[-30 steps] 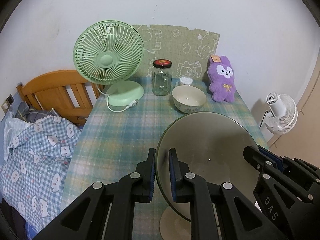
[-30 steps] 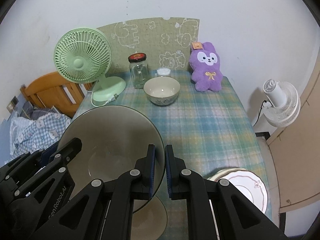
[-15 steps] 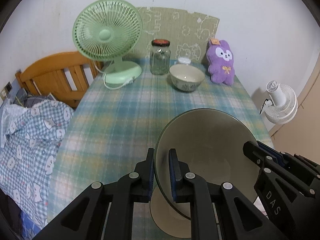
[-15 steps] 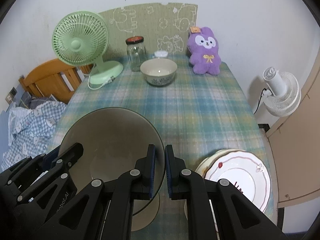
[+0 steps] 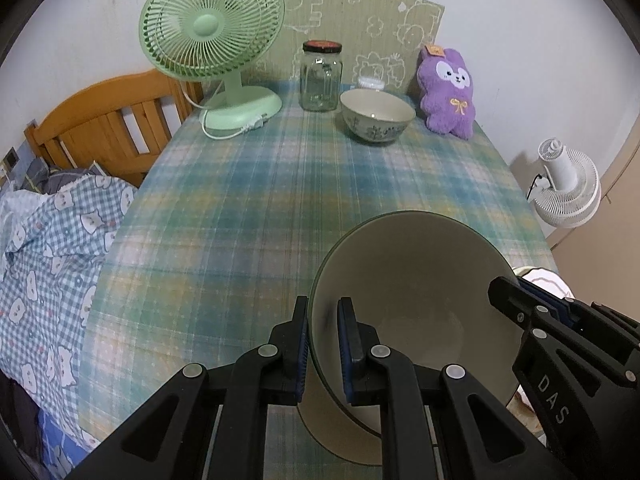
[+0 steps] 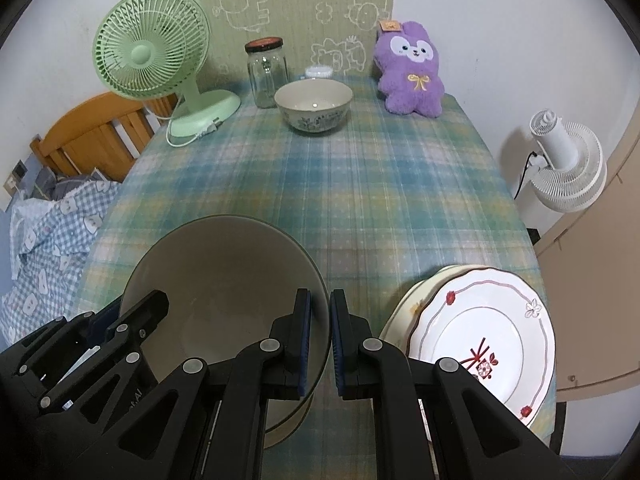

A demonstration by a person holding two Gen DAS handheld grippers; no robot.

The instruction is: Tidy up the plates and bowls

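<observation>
Large bowl (image 5: 412,312), cream inside with a dark rim: nothing in it. Small patterned bowl (image 6: 313,105) far ahead of both grippers, at the back of the desk (image 6: 360,200): interior looks bare, one light glint at the bottom. Glass jar (image 6: 267,72) with a dark lid just left of the small bowl, standing upright; looks clear, contents cannot be told. Small white container (image 6: 319,72) behind the small bowl, mostly hidden.

Left gripper (image 5: 322,344) clenched on the large bowl's left rim, one finger outside the wall, one inside. Right gripper (image 6: 320,344) likewise clamped on the opposite, right rim, rim edge passing between its fingers. The bowl sits between the two grippers, tilted; whether its foot touches the checked cloth cannot be told.

Stack of plates (image 6: 480,340) just right of the right gripper, at the near desk edge; top plate white with red motif and thin border line, a cream plate showing beneath it.

Beyond: green fan (image 5: 212,40) ahead-left, purple plush rabbit (image 5: 450,92) ahead-right, white fan (image 6: 564,164) off the desk to the right.
</observation>
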